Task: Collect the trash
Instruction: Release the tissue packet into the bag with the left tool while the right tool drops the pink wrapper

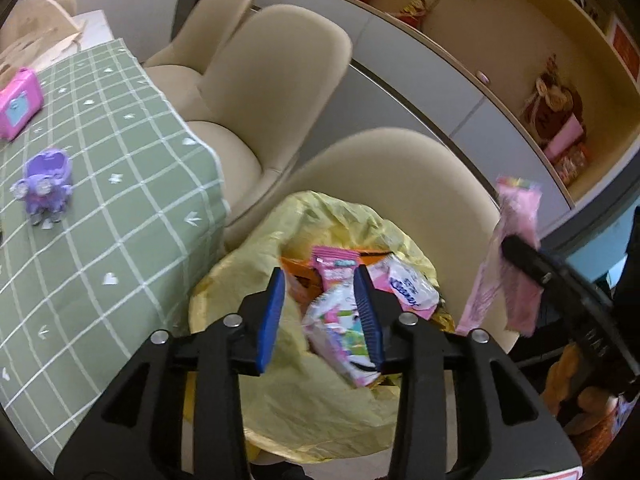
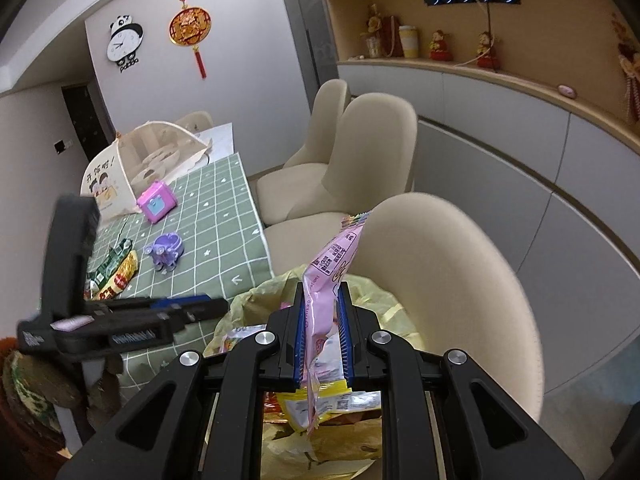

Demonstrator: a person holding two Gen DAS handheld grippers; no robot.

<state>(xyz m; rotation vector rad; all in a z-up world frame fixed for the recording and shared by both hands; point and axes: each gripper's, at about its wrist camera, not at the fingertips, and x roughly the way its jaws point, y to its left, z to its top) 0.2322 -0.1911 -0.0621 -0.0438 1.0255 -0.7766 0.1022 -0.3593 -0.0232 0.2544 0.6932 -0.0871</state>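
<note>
A bin lined with a yellow bag (image 1: 304,396) stands on a cream chair (image 1: 408,168) and holds several snack wrappers (image 1: 340,328). My left gripper (image 1: 320,316) is open and empty just above the bag's mouth; it also shows in the right wrist view (image 2: 200,306). My right gripper (image 2: 322,332) is shut on a pink wrapper (image 2: 326,276) and holds it over the bin's right side. The pink wrapper shows in the left wrist view (image 1: 508,256) too. More wrappers (image 2: 114,274) lie on the green tablecloth (image 2: 208,216).
On the table sit a purple toy (image 2: 164,252), a pink toy box (image 2: 156,202) and a mesh food cover (image 2: 152,160). Two more cream chairs (image 2: 352,160) stand along the table's side. Cabinets and shelves (image 2: 500,92) run along the right wall.
</note>
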